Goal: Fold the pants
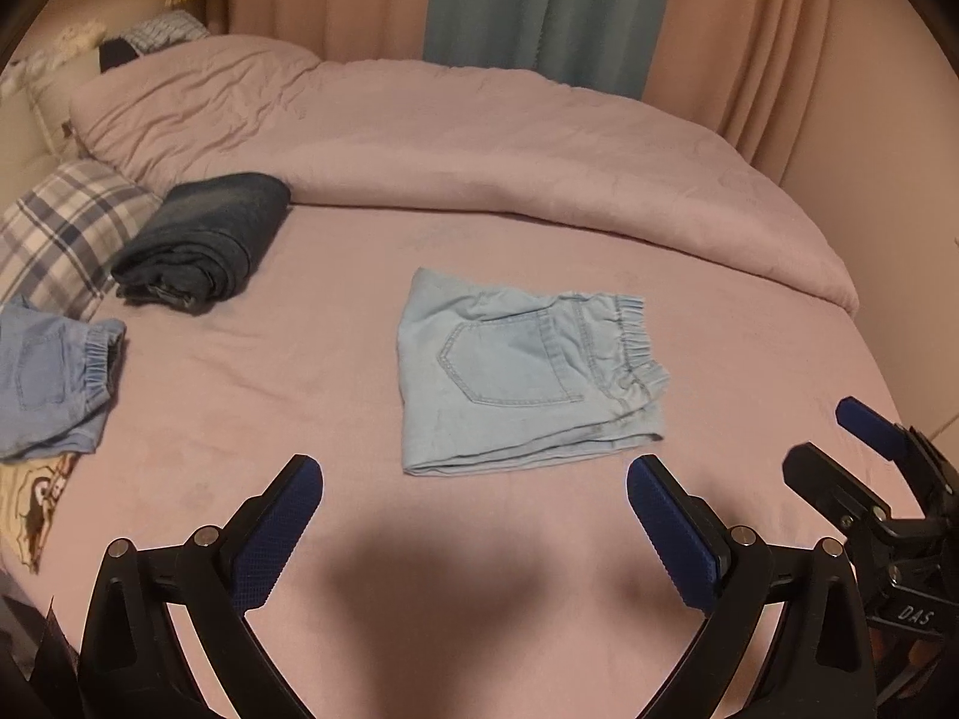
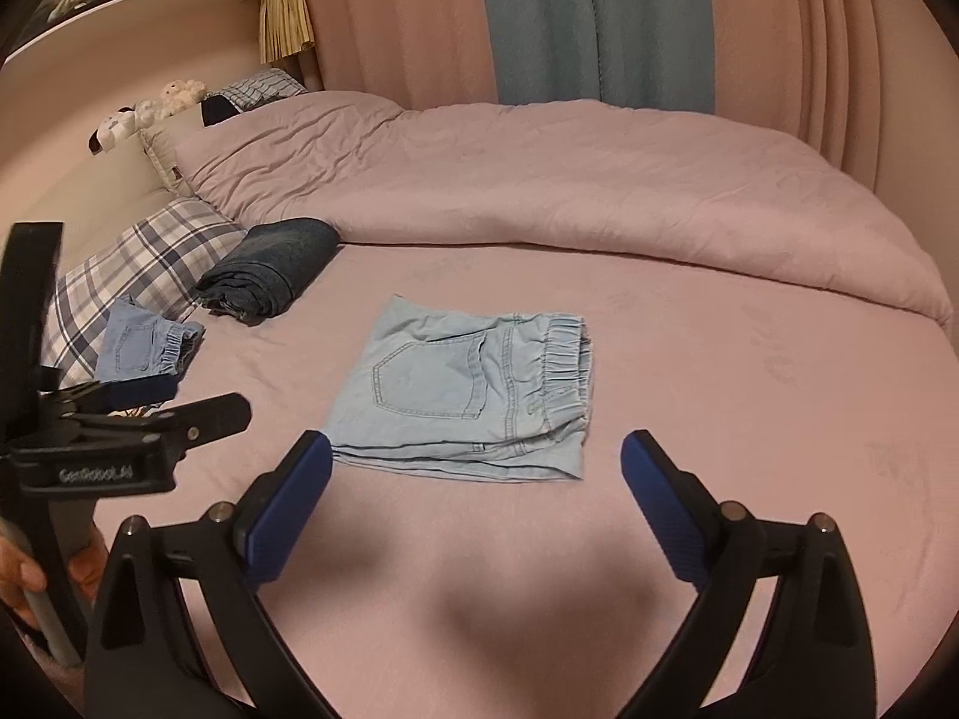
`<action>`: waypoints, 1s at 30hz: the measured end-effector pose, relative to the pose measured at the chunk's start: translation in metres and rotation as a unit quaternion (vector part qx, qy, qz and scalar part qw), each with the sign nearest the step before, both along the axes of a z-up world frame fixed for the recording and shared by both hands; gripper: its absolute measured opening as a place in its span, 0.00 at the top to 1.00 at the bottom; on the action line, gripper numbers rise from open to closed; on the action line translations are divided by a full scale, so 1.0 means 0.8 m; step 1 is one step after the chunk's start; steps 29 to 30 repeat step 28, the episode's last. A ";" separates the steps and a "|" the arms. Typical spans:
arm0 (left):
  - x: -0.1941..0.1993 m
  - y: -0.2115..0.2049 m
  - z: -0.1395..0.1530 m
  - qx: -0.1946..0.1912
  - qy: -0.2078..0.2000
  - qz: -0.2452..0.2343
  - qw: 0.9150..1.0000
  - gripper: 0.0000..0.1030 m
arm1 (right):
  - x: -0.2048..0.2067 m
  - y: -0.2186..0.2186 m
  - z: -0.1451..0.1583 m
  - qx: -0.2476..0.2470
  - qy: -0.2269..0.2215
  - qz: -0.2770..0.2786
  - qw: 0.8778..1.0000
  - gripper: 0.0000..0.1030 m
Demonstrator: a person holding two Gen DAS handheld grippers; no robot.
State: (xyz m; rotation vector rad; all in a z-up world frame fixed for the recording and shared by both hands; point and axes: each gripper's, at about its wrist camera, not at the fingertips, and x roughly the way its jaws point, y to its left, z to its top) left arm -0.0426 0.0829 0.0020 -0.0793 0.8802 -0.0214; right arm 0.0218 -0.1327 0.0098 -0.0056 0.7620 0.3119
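Note:
A pair of light blue denim pants [image 1: 527,371] [image 2: 467,395] lies folded into a compact rectangle on the pink bed sheet [image 1: 240,371] [image 2: 749,419], back pocket up and elastic waistband to the right. My left gripper [image 1: 473,470] hovers just short of its near edge, jaws wide apart and empty. My right gripper [image 2: 476,443] hangs the same way, open with nothing between its blue pads. Each gripper also shows in the other's view: the right gripper [image 1: 824,437] at the right edge, the left gripper [image 2: 204,398] at the left. Neither touches the pants.
Folded dark jeans [image 1: 210,239] [image 2: 270,275] and another light blue denim piece [image 1: 54,377] [image 2: 144,347] lie at the left by a plaid pillow [image 1: 60,233] [image 2: 132,269]. A bunched pink duvet [image 1: 479,138] [image 2: 569,180] fills the far side. A hand [image 2: 24,575] holds the left gripper's handle.

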 end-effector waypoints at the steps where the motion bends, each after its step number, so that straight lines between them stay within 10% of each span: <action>1: -0.003 -0.004 0.003 0.006 -0.002 -0.002 1.000 0.02 | -0.003 -0.001 0.004 -0.001 -0.001 -0.002 1.000 0.05; 30: -0.039 -0.037 0.018 0.048 -0.012 -0.017 0.999 0.02 | -0.039 -0.012 0.042 -0.001 -0.024 -0.022 0.999 0.04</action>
